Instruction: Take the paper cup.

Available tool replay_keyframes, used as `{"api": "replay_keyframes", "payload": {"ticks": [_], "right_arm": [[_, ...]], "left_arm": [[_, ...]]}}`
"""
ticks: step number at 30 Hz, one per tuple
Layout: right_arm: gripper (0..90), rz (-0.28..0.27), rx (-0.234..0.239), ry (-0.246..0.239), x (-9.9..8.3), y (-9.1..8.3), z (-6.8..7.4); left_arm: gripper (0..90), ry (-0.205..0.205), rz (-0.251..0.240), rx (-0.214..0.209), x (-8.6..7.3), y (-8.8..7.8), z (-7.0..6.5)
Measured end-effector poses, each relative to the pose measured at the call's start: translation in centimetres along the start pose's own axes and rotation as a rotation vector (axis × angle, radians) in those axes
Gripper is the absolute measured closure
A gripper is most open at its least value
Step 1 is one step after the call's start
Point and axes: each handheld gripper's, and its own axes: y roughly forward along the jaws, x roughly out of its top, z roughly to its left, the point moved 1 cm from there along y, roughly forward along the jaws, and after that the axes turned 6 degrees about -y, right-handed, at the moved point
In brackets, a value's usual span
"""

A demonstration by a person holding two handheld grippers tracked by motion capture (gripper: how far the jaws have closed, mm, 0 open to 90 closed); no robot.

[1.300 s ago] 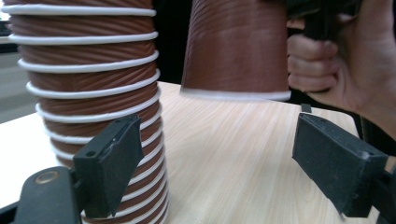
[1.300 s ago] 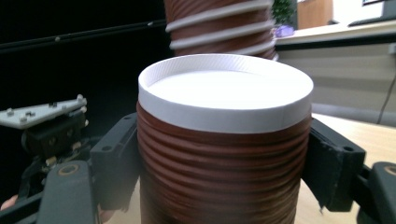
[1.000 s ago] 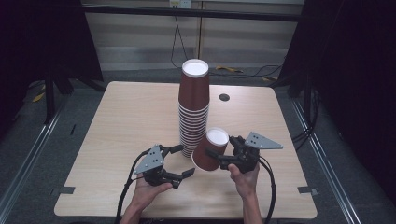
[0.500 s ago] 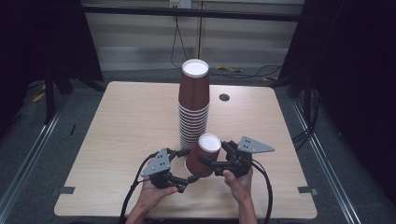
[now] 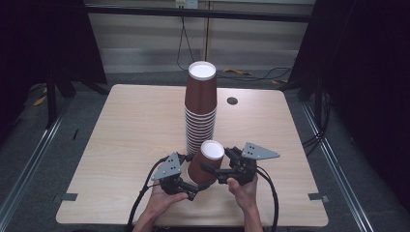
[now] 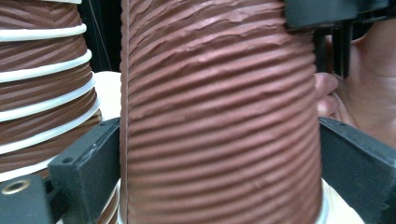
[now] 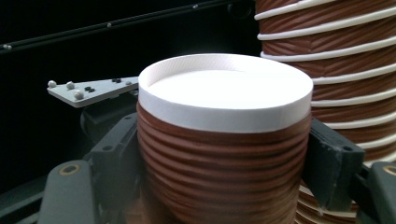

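Observation:
A tall stack of upside-down brown ribbed paper cups (image 5: 200, 106) (image 6: 42, 93) (image 7: 336, 70) stands mid-table. Just in front of it, a single upside-down cup (image 5: 207, 164) (image 6: 219, 116) (image 7: 224, 154) is held upright. My right gripper (image 5: 212, 170) (image 7: 224, 144) is shut on it near its white upturned base. My left gripper (image 5: 196, 186) (image 6: 219, 140) has just been opening its jaws. They now stand on either side of the cup's wider lower part, and I see no squeeze on the wall. The left gripper's grey plate (image 7: 93, 91) shows behind the cup.
The light wooden table (image 5: 121, 145) has a small dark cable hole (image 5: 232, 101) behind the stack. A hand (image 6: 369, 93) holds the right gripper. Cables trail from both grippers over the front edge. Dark floor and metal frame rails surround the table.
The right gripper brought the tilted cup left and stood it upright. The left gripper moved in towards it, and its jaws now flank the cup's lower part.

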Motion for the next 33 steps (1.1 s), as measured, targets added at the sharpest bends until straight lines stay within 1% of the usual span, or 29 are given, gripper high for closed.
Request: {"api": "replay_keyframes", "payload": {"ticks": [2,4,6,8,10,14,18,19,21,23,28,33], "right_arm": [[23.4,0.002,0.004,-0.006,0.0,0.2,0.1],[23.4,0.000,0.008,-0.005,0.1,0.4,0.0],[23.4,0.007,0.013,-0.010,0.1,0.5,0.1],[23.3,0.009,0.006,-0.020,0.1,0.6,0.2],[23.0,0.016,0.005,-0.023,0.1,0.6,0.2],[21.6,0.029,0.011,-0.015,0.1,0.5,0.0],[20.1,0.040,0.013,-0.013,0.1,0.6,-0.1],[18.1,0.037,0.019,-0.011,0.1,0.6,-0.1],[13.8,0.029,0.009,-0.004,0.1,0.6,-0.1],[13.8,0.029,0.008,-0.005,0.2,0.6,-0.2],[13.7,0.041,0.007,-0.005,0.1,0.6,-0.2],[13.8,0.038,-0.001,-0.008,0.3,0.1,-0.1]], "left_arm": [[5.8,0.008,0.007,0.005,0.0,0.1,0.0],[6.0,0.004,-0.002,0.001,0.0,0.3,0.1],[7.7,0.004,0.001,-0.001,0.1,0.4,0.2],[8.2,-0.001,0.001,-0.011,0.0,0.5,0.3],[9.3,0.008,0.011,-0.002,0.0,0.4,0.3],[11.6,0.007,0.024,-0.006,-0.1,0.4,0.3],[12.6,0.007,0.025,-0.008,-0.1,0.5,0.4],[12.7,0.005,0.029,-0.005,0.0,0.4,0.4],[12.9,0.001,0.034,-0.012,0.0,0.3,0.5],[12.8,-0.001,0.039,-0.006,0.0,0.3,0.5],[12.9,-0.003,0.043,-0.008,0.1,-0.1,0.8],[13.0,0.006,0.051,0.011,0.2,-0.7,1.1]]}}
